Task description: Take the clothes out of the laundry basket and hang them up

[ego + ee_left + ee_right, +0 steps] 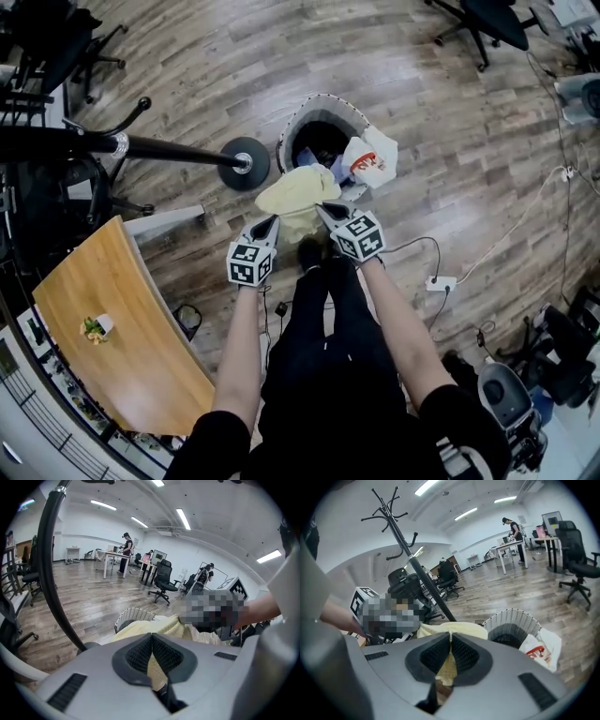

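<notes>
Yellow garment clamped in left gripper and right gripper; its shape unclear; basket interior dark.

Wood-plank floor, a curved wooden table, black office chairs, white walls, strip ceiling lights.

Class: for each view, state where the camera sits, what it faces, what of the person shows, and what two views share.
Head view: on the head, steeply down at basket, garment; arms, legs, left gripper, right gripper show.
Left gripper view: on the left gripper, along jaws shut on the garment; right arm shows.
Right gripper view: on the right gripper, likewise gripping the garment; left arm shows.
Shared: both gripper views show the basket.
</notes>
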The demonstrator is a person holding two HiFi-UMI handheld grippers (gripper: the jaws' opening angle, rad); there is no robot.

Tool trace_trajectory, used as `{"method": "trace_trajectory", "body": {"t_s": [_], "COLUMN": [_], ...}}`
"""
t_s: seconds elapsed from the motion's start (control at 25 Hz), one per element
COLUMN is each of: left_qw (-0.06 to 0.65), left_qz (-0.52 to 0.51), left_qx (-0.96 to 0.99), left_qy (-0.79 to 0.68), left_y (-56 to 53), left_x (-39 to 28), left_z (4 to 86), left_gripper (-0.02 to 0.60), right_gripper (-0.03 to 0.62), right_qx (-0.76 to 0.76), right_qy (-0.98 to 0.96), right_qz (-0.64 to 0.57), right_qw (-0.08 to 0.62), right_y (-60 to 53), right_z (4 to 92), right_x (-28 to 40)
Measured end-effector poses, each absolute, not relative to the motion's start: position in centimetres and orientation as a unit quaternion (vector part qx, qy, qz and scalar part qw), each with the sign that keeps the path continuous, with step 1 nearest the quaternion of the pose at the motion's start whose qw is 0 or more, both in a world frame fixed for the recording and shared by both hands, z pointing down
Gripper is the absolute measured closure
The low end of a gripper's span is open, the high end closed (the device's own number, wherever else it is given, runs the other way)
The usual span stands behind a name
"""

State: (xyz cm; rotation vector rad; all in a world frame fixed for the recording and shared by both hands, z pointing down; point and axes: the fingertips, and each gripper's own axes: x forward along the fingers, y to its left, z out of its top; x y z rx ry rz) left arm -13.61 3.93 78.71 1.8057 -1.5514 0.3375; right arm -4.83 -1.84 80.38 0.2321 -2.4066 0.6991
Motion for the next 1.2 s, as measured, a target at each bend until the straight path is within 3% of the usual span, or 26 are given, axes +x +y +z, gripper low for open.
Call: {"method": "trace_trajectory", "body": {"t_s": [1.2], "left_qw": [0.234], "left_qz": [0.080], "left_qx": [0.646], "left_qy": [-0.722], "left_y": [7.6], "left_x": [-15.5], "left_z": [57.4], "left_gripper": [0.560], "right_gripper": [0.576], "right_qx": [-0.080], "right_qy": [-0.947], "right_qz": [0.216], "right_qw": [0.224], "right_y": [-0.7], "right_z": [60.0], "right_x": [-8.0]}}
